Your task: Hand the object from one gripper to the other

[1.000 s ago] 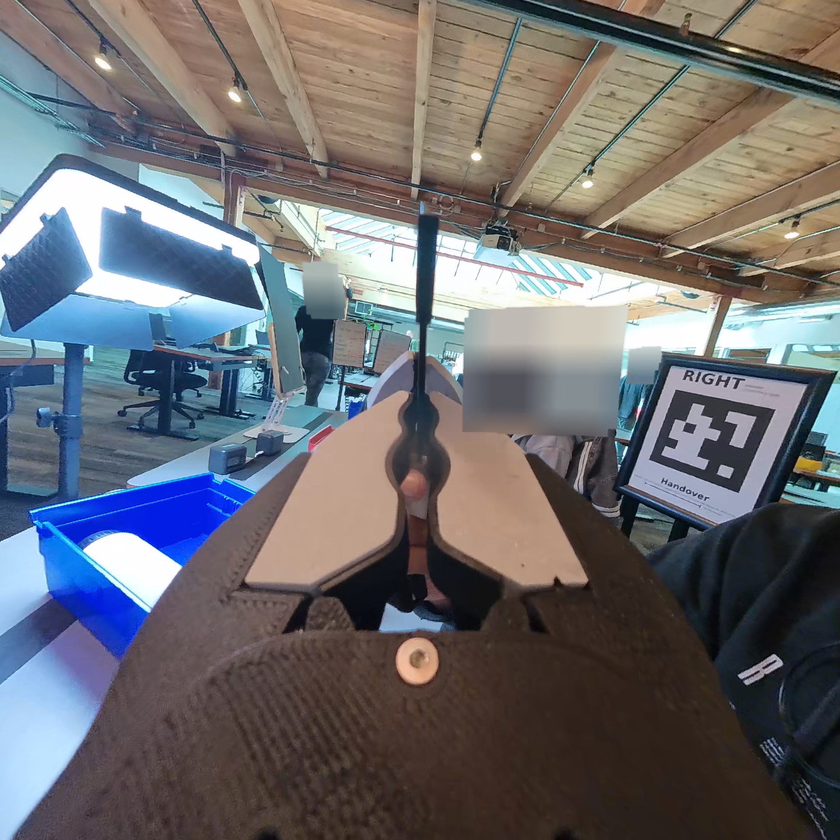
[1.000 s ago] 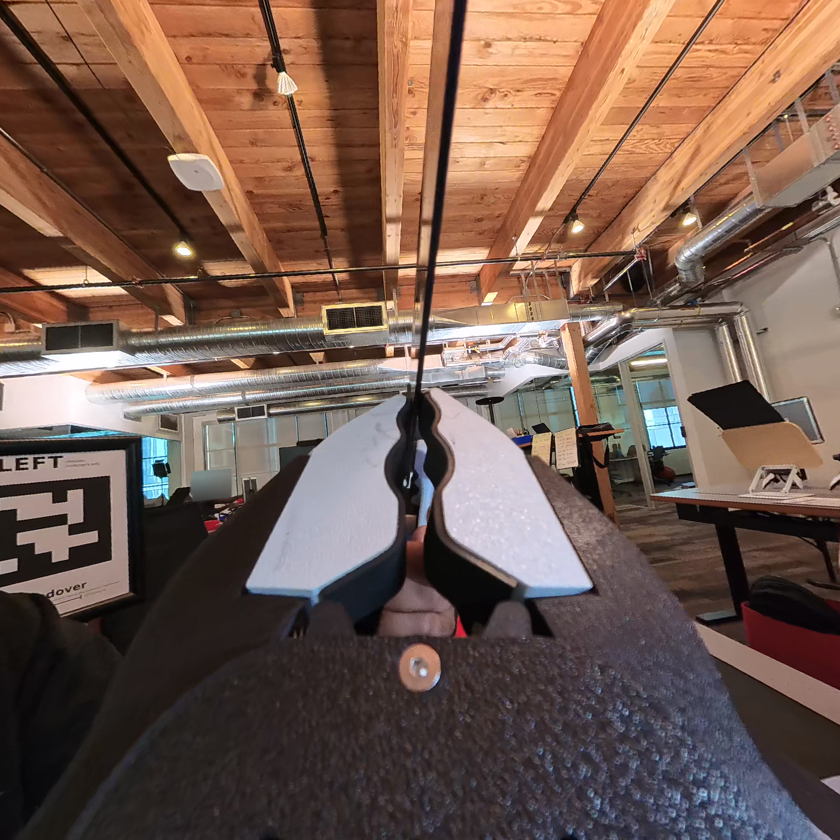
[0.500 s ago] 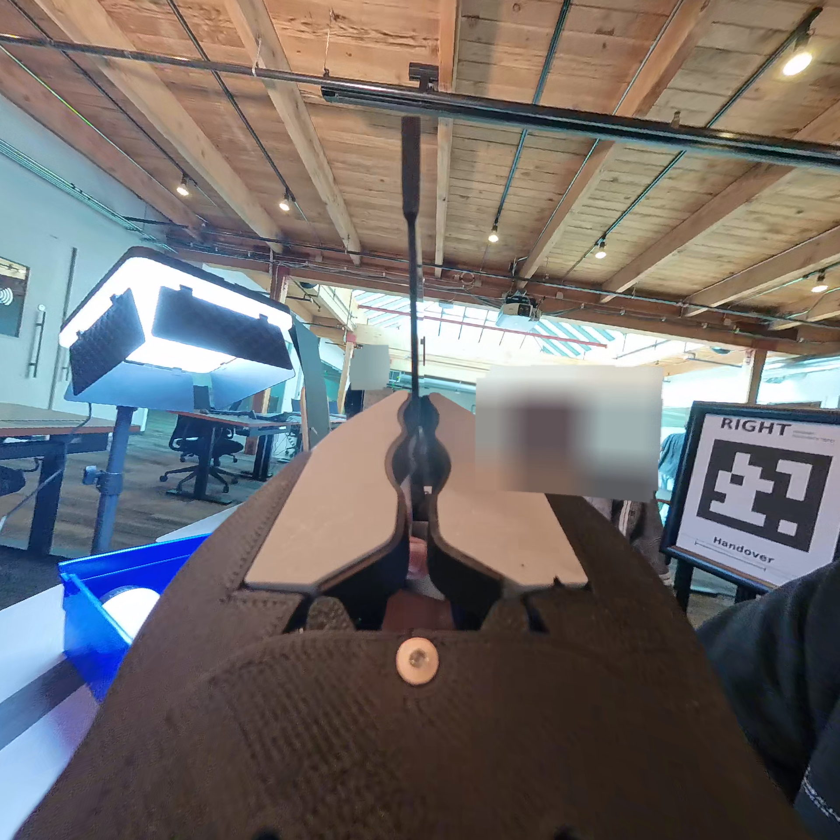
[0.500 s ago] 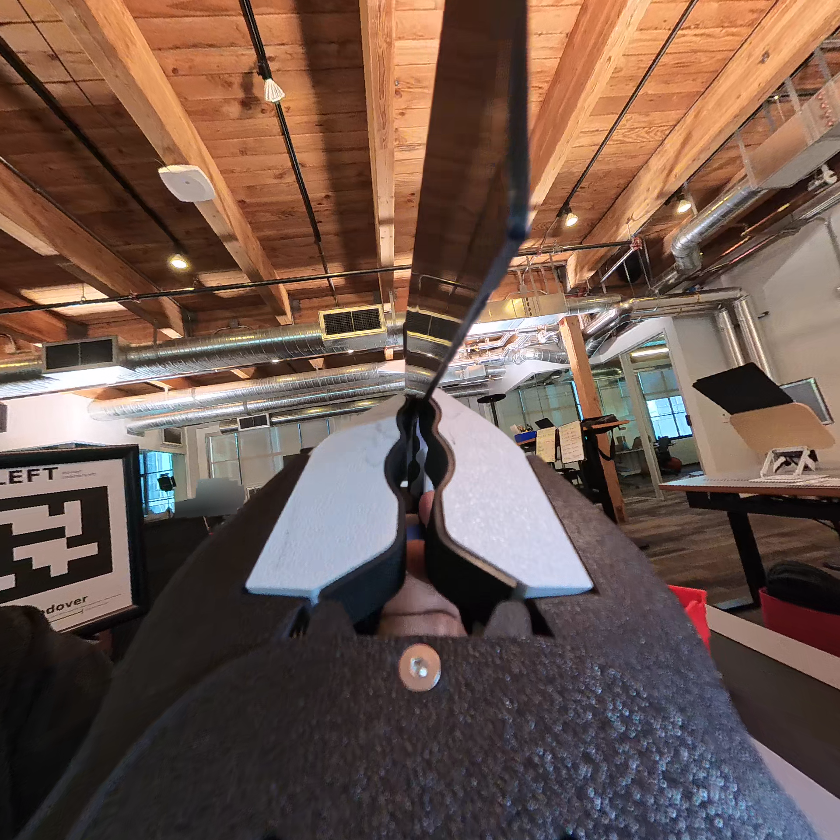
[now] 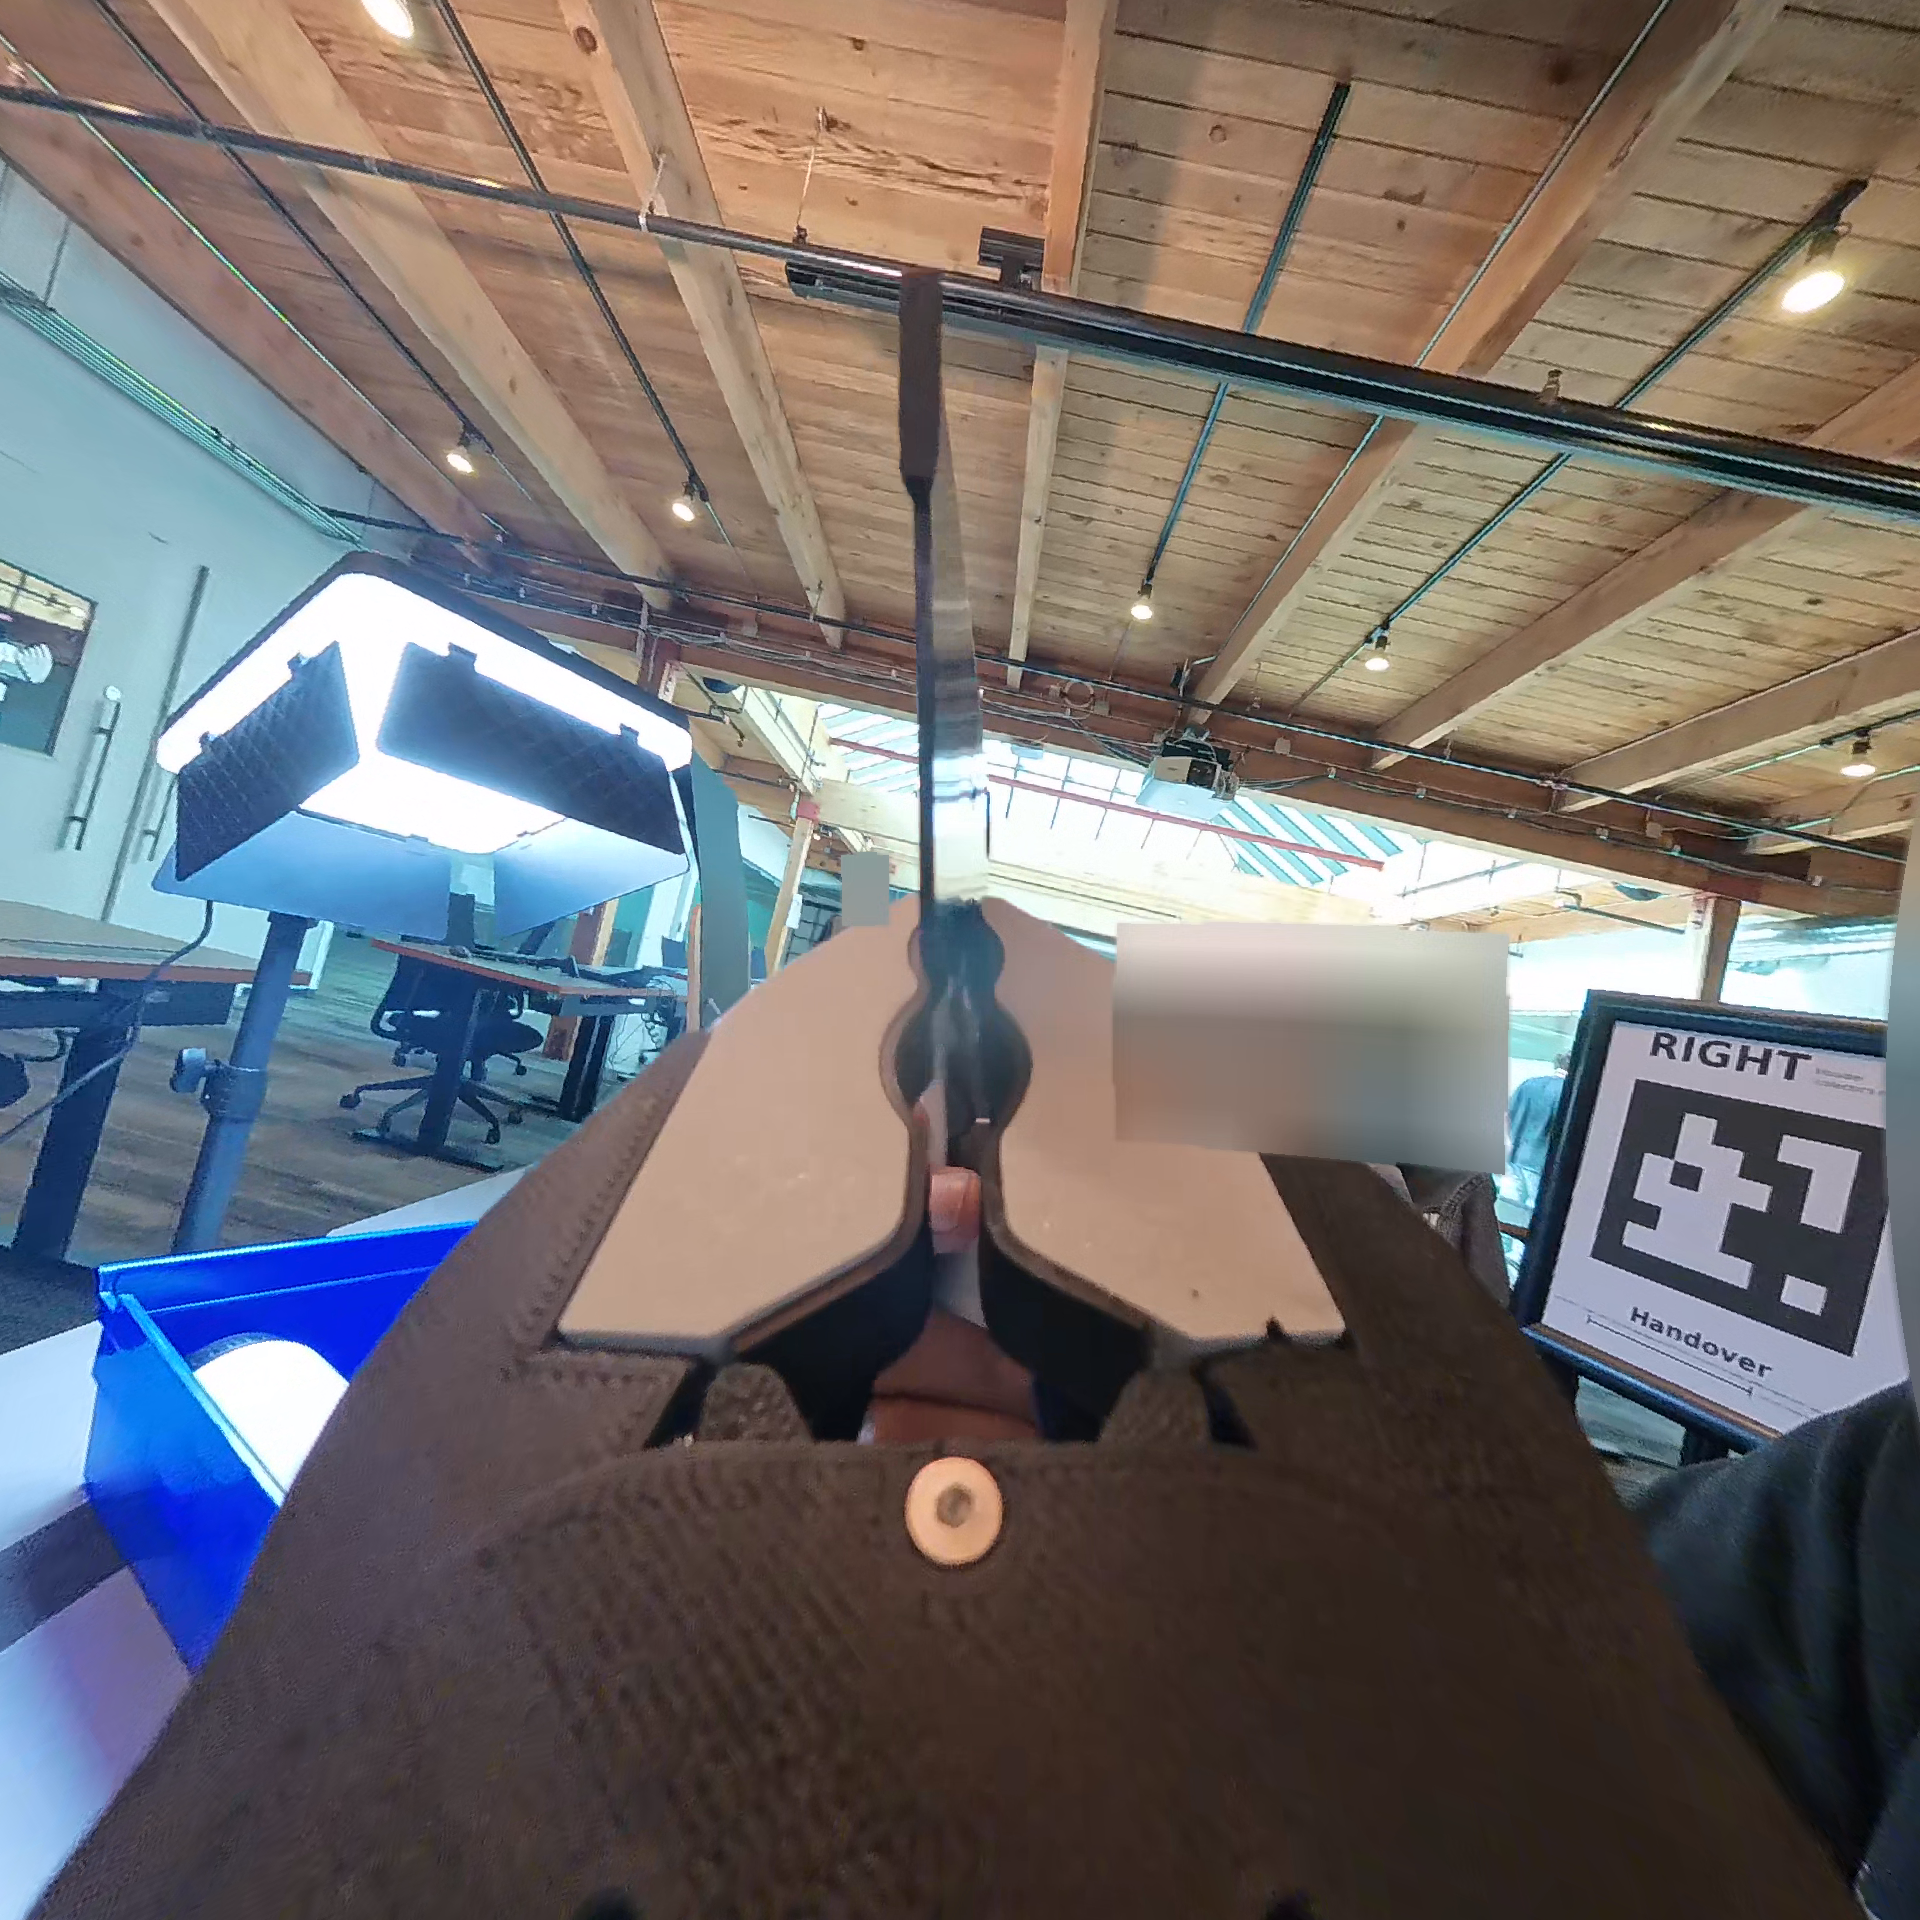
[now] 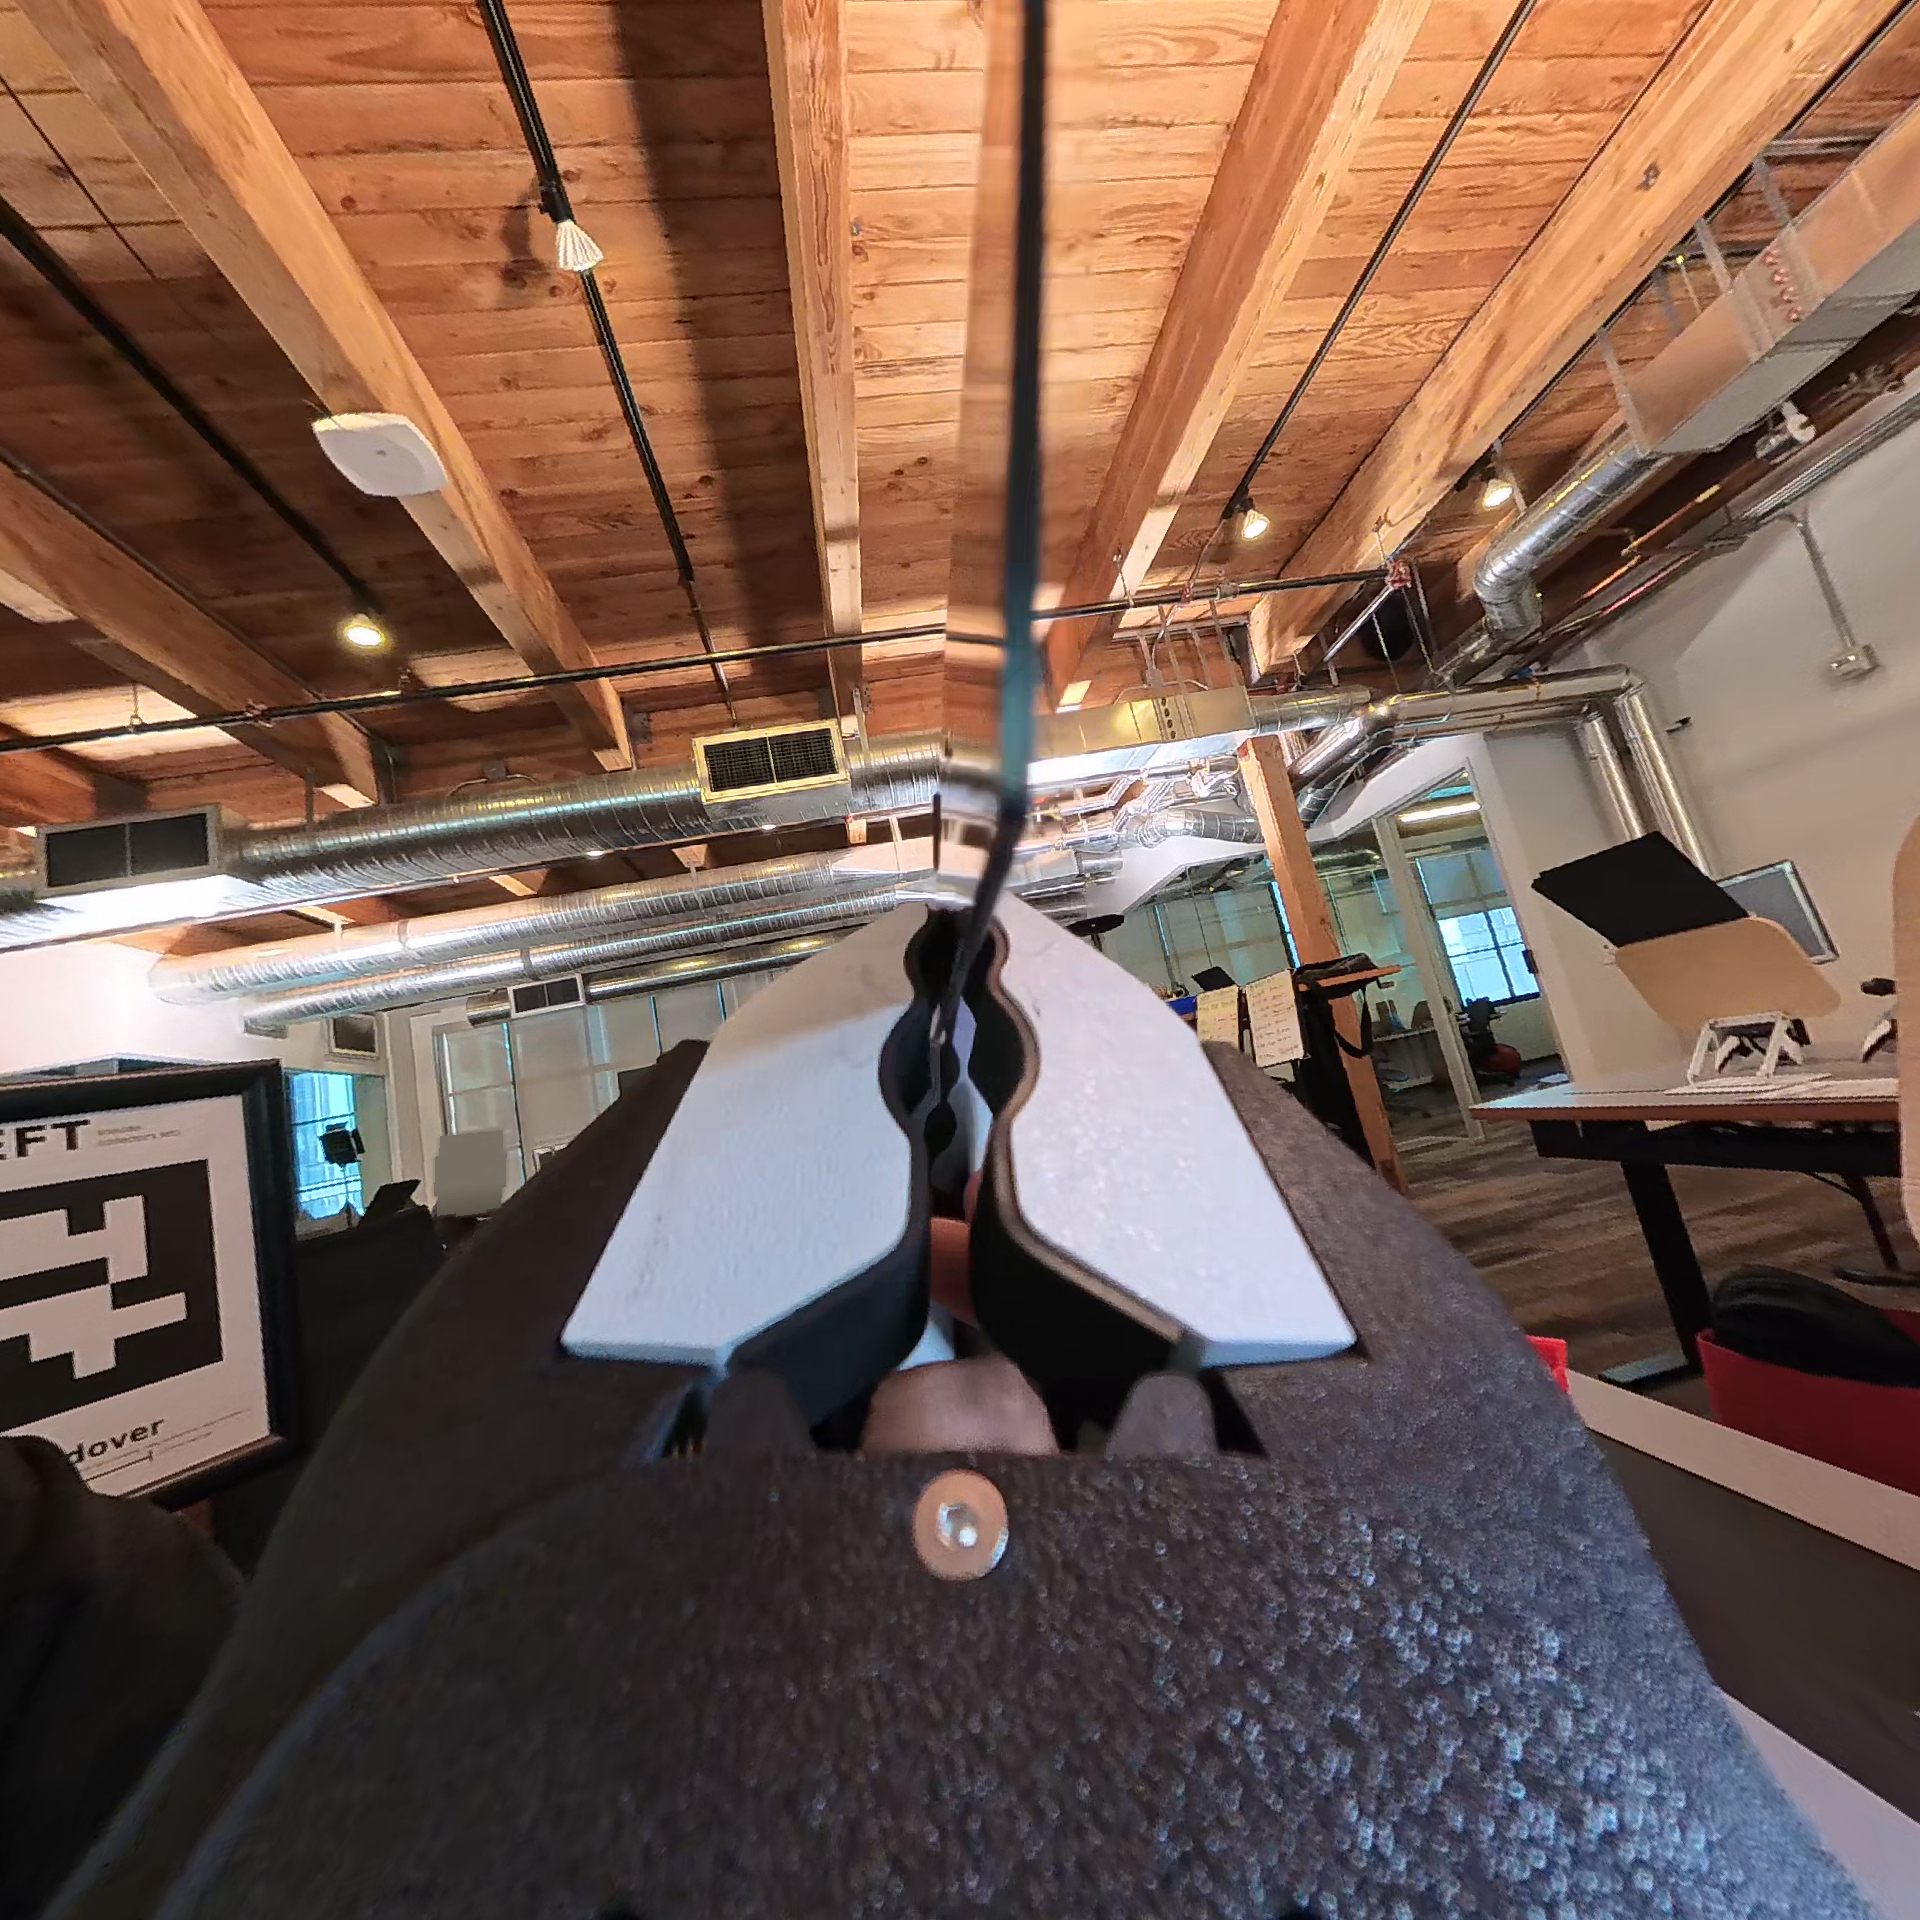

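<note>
Both grippers pinch one thin, dark, glossy object, pointing up at the ceiling.
Left gripper (image 5: 951,925) and right gripper (image 6: 961,925) are closed on the object (image 5: 940,665); its top is cut off in the right view. Blue bin (image 5: 156,1392) lower left, studio light (image 5: 416,748) beyond.

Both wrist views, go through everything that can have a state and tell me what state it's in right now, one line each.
Left gripper: shut on the thin dark object.
Right gripper: shut on the thin dark object.
Thin dark object: edge-on, pointing up toward the ceiling, clamped at its base.
Studio light panel: switched on, glowing.
Blue bin: open-topped, a white roll inside.
</note>
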Tool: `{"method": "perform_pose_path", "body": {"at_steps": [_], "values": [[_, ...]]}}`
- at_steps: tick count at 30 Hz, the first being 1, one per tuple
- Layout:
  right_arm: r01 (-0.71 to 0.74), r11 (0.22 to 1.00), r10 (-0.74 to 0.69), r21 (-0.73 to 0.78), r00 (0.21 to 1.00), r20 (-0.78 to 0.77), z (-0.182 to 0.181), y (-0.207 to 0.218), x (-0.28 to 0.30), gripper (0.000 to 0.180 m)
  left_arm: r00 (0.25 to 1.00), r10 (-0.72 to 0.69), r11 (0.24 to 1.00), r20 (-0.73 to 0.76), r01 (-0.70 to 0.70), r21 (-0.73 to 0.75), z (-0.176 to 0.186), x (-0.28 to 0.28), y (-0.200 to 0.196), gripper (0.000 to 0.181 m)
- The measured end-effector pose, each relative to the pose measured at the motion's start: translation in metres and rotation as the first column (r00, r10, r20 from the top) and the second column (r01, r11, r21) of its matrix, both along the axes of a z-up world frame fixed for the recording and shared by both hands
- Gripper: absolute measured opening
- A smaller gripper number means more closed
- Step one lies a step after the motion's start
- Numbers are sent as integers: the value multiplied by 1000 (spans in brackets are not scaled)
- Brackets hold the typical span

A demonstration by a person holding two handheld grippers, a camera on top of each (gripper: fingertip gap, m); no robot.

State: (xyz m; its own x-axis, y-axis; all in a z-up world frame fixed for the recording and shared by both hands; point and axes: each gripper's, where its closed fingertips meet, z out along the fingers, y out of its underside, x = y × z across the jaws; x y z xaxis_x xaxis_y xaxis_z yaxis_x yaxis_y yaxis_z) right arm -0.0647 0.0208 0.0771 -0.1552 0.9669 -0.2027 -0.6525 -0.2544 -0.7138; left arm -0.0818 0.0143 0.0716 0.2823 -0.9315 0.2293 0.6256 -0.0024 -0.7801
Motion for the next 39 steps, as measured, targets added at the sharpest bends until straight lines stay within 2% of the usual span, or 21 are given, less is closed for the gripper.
{"method": "perform_pose_path", "body": {"at_steps": [4, 9, 14, 18, 28, 30, 33, 35, 39], "values": [[11, 1000, -12, 6, 999, 36, -4, -2, -8, 2, 999, 43, 999, 16, -43, 6, 3, -2, 1, 17], [-12, 1000, 12, -7, 999, 53, -9, -5, -16, 2, 998, 65, 998, 24, -65, 18, 4, -6, -1, 3], [12, 1000, -11, -12, 998, 62, -9, -2, -17, 4, 996, 10, 1000, 84, -9, -12, 3, -9, 1, 1], [-9, 999, 12, -52, 999, 41, -9, 3, -13, 14, 990, 8, 1000, 142, -4, -30, 5, -18, 4, 2], [44, 997, -43, -62, 999, 22, -9, 11, -7, 3, 983, 19, 998, 182, -8, -62, 1, -19, 10, 1], [40, 996, -40, -74, 999, 5, -8, 11, -5, 3, 982, 28, 998, 185, -18, -53, 1, -17, 9, 1], [20, 995, -23, -99, 999, -28, -7, 13, -1, 2, 988, 16, 999, 155, -8, -49, -3, -5, 8, 14], [16, 994, -20, -107, 999, -34, -7, 15, 0, 2, 991, 20, 999, 131, -14, -45, -6, 3, 7, 17], [14, 995, -16, -96, 1000, -23, -8, 12, -2, 2, 994, 67, 997, 90, -63, -55, -9, 2, 12, 3]]}}
